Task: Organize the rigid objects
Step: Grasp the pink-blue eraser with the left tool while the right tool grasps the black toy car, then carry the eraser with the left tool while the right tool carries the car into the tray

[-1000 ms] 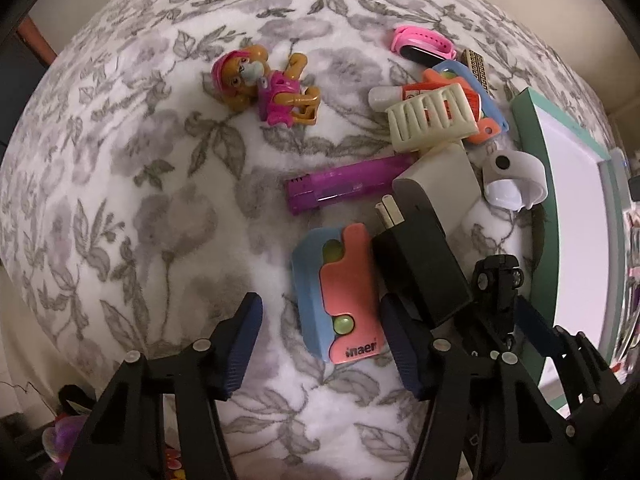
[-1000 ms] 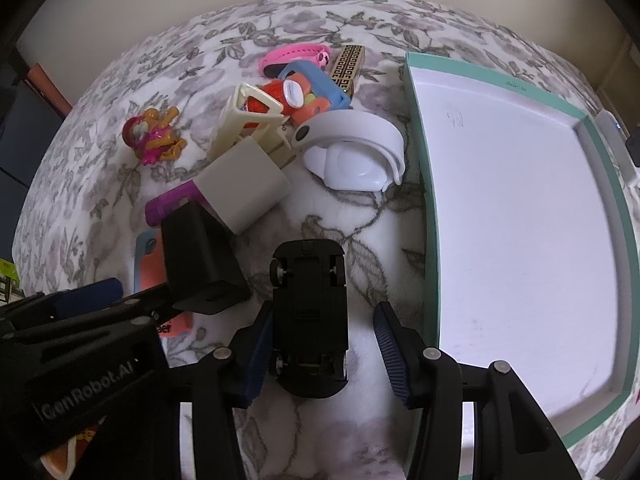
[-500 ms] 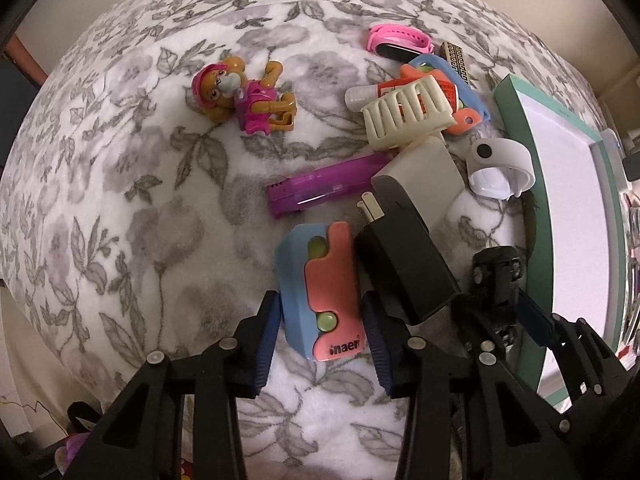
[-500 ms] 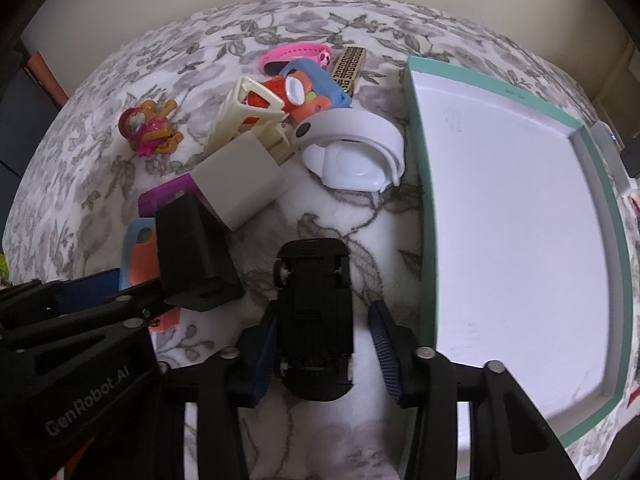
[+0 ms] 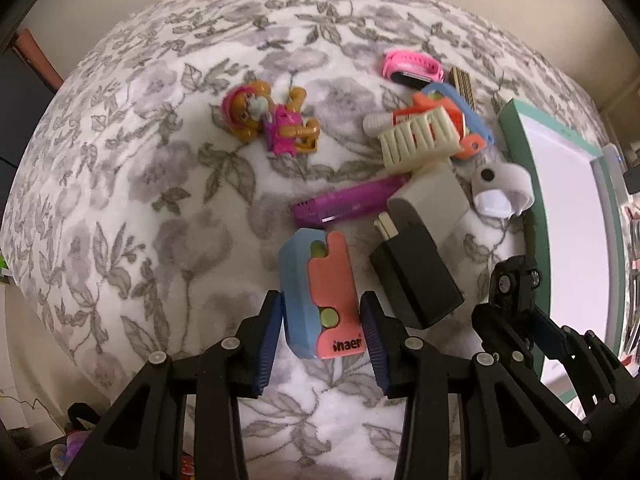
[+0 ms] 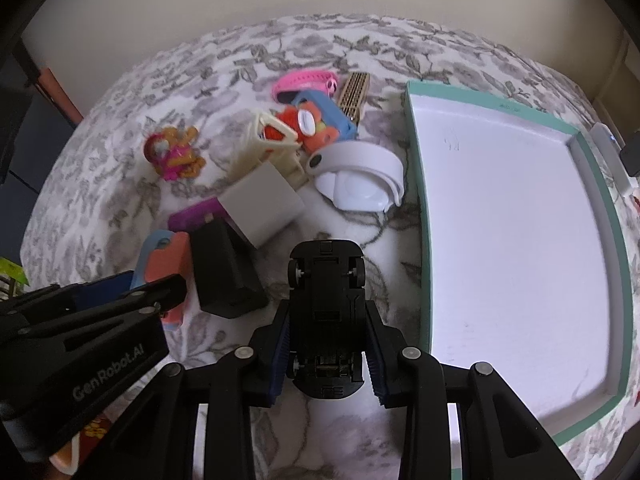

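Centrally on floral blanket: right gripper clenched on upturned black toy car, long axis along fingers, tray just right; left gripper pinching blue-and-coral case, likewise aligned.

Two chargers, two blue-orange cases, one toy car, one tray, perhaps one figurine.

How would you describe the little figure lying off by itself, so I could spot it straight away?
Start at the big teal-edged tray on the flowered blanket, then look past the pile of gadgets beside it, to the side away from the tray. There the toy puppy figure lies alone on the fabric: orange-brown limbs, pink outfit and pink cap, the only animal-shaped thing there.
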